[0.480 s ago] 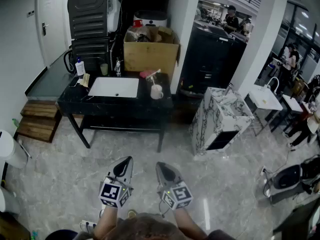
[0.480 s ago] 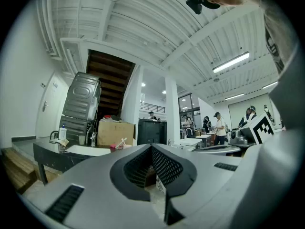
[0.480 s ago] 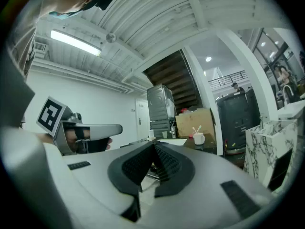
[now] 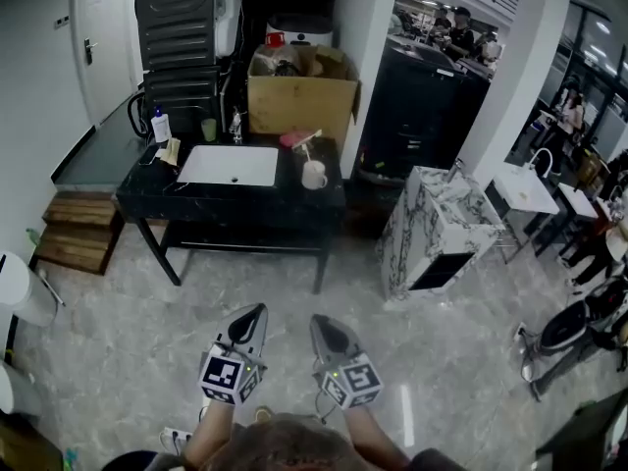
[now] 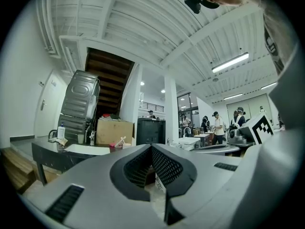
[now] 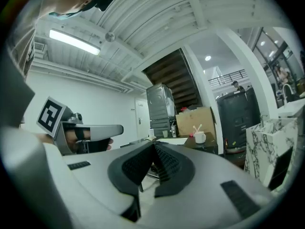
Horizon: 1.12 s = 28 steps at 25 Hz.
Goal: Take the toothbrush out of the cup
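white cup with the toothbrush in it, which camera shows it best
Head view: white cup unobstructed on the black counter, toothbrush sticking out. Right gripper view shows it small, side-on; left gripper view shows just its top.

Holding the left gripper (image 4: 253, 314) and the right gripper (image 4: 322, 324) low before the body, side by side, near each other yet apart. Both levelled and aimed straight ahead, tips slightly spread outward. Jaws of each closed tip to tip, nothing between them. Left marker cube (image 4: 224, 376) and right marker cube (image 4: 350, 381) facing up. Left forearm (image 4: 201, 438) and right forearm (image 4: 373, 444) reaching in from the lower edge. Left hand (image 6: 76, 138) wrapped round its grip.
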Each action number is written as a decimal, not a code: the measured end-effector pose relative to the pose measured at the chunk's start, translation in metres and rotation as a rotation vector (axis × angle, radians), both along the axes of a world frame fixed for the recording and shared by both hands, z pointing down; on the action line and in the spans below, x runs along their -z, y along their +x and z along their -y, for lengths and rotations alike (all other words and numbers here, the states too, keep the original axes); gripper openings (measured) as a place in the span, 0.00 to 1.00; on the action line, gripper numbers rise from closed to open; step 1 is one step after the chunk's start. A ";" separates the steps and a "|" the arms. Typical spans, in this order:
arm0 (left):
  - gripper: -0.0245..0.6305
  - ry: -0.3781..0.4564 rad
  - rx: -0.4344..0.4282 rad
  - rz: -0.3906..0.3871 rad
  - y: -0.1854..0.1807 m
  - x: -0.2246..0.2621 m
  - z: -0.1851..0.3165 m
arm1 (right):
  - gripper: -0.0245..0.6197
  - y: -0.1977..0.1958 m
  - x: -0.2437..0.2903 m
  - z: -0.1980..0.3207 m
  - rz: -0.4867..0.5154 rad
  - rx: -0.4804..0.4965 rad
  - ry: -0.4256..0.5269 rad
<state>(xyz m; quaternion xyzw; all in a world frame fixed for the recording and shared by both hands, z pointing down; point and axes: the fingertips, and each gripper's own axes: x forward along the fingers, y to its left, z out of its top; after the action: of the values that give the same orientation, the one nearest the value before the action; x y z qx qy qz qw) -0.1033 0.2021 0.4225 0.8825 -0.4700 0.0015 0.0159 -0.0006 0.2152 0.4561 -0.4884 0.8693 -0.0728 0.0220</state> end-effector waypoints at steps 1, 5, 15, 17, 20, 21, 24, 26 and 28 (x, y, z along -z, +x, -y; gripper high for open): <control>0.04 0.000 -0.005 0.003 -0.001 0.000 0.001 | 0.04 -0.002 0.000 0.001 0.007 0.004 0.004; 0.04 -0.005 -0.025 0.008 -0.007 -0.002 0.006 | 0.04 -0.010 -0.001 0.003 0.032 0.007 0.016; 0.04 -0.004 -0.110 -0.010 -0.021 -0.009 0.015 | 0.04 -0.018 0.000 0.002 0.030 -0.067 0.034; 0.04 -0.023 -0.120 -0.013 -0.024 -0.012 0.016 | 0.04 -0.019 0.000 0.005 0.030 -0.085 0.030; 0.04 -0.036 -0.127 -0.011 -0.029 -0.019 0.024 | 0.04 -0.022 -0.002 0.014 0.039 -0.105 0.029; 0.04 -0.038 -0.127 -0.013 -0.031 -0.020 0.028 | 0.04 -0.023 -0.003 0.018 0.041 -0.113 0.030; 0.04 -0.038 -0.127 -0.016 -0.034 -0.023 0.043 | 0.04 -0.024 -0.005 0.033 0.052 -0.130 0.026; 0.04 -0.041 -0.126 -0.019 -0.036 -0.024 0.053 | 0.04 -0.025 -0.008 0.044 0.062 -0.134 0.020; 0.04 -0.044 -0.125 -0.021 -0.037 -0.026 0.064 | 0.04 -0.027 -0.010 0.056 0.067 -0.133 0.017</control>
<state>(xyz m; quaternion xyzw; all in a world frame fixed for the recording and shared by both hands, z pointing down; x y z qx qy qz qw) -0.1405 0.1379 0.4489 0.9096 -0.4135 0.0036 0.0399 -0.0273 0.1590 0.4658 -0.5423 0.8342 -0.0800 0.0598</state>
